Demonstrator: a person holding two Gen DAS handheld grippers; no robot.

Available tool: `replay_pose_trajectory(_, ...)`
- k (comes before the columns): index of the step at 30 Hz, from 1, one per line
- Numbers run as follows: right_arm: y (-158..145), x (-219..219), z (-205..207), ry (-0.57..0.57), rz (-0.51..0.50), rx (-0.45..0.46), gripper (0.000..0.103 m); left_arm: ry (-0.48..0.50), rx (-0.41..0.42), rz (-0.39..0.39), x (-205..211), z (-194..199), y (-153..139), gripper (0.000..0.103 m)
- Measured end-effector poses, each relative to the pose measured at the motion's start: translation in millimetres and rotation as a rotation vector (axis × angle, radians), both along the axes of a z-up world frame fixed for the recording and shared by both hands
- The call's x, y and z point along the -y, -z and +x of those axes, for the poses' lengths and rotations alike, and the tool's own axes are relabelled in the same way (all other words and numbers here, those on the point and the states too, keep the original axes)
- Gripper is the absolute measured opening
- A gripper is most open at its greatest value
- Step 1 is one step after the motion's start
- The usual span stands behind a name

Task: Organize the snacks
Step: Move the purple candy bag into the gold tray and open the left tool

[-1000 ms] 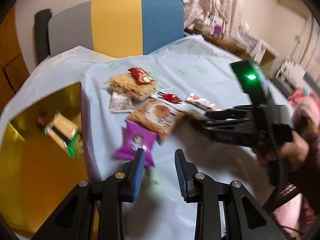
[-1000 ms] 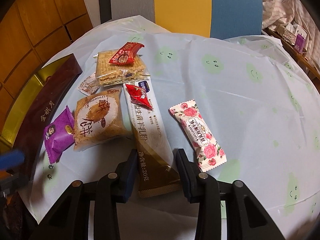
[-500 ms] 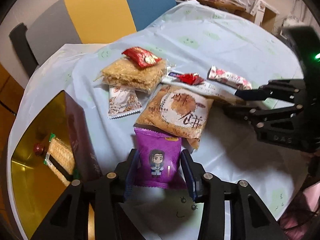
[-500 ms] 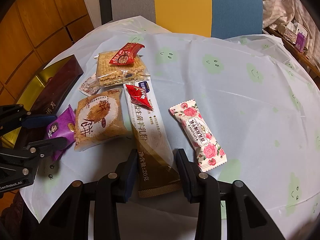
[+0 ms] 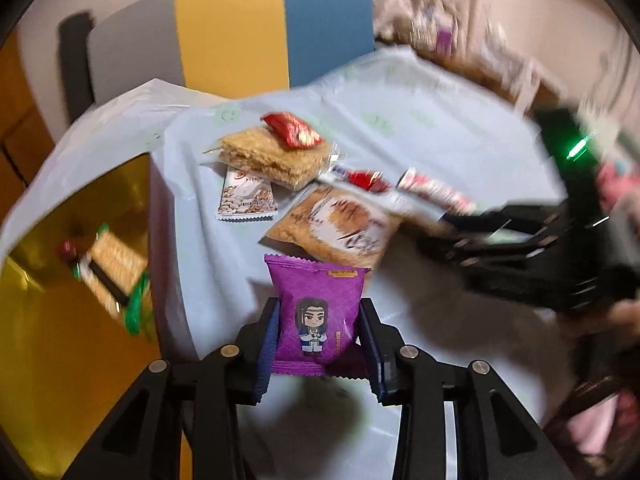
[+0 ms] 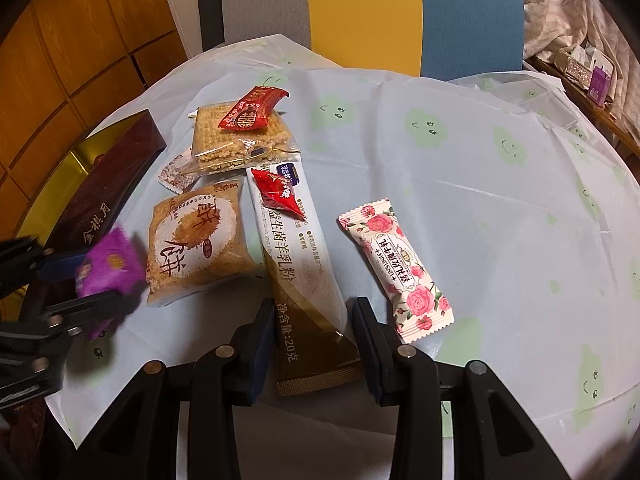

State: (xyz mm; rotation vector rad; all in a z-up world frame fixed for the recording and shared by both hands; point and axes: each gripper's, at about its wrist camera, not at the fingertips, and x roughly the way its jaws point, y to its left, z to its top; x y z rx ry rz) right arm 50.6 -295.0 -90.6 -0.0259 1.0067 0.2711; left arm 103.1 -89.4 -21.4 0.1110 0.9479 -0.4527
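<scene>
Purple snack pouch [image 5: 316,316] with a cartoon figure, clamped upright between the blue pads [image 5: 266,350] of the left gripper [image 5: 318,340], jaws closing on its sides, above the pale blue cloth of the worktop [image 5: 420,128]. Just left of it, open gold-lined box [image 5: 60,320] with a dark outer wall, holding a biscuit pack trimmed in green [image 5: 116,276].

Right gripper [image 6: 314,336] low over the near edge of the worktop, jaws a little apart, straddling the brown end of a long white-and-brown sachet [image 6: 304,272]; cannot tell whether the pads press it. Rose-print wrapper [image 6: 396,268] just to the right of that sachet, lying flat and apart from it. Small red packet [image 6: 278,194] resting on the sachet's far half. Round-biscuit pack in tan film [image 6: 198,240] beside the sachet on the left, touching it.

Farther back, clear-wrapped square of crisp noodle cake [image 6: 240,138] with a red packet bearing a gold emblem [image 6: 250,110] lying on top. Small pale peanut-print packet [image 6: 176,170] partly tucked under the near-left corner of the cake.

Beyond the worktop, chair back in grey, yellow and blue panels [image 6: 360,8]. Wooden cupboard fronts [image 6: 60,40] to the left.
</scene>
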Motion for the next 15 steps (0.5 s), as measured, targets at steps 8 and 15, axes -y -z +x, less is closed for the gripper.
replay_pose_trajectory(8, 2, -4, -6, 0.006, -0.029, 0.046, 0.039, -0.093, 0.012, -0.249, -44, -35, -25, 0.038)
replay_pose_trajectory(15, 2, -6, -8, 0.021, -0.040, 0.061, 0.039, -0.148, 0.055, -0.307, -75, -59, -42, 0.039)
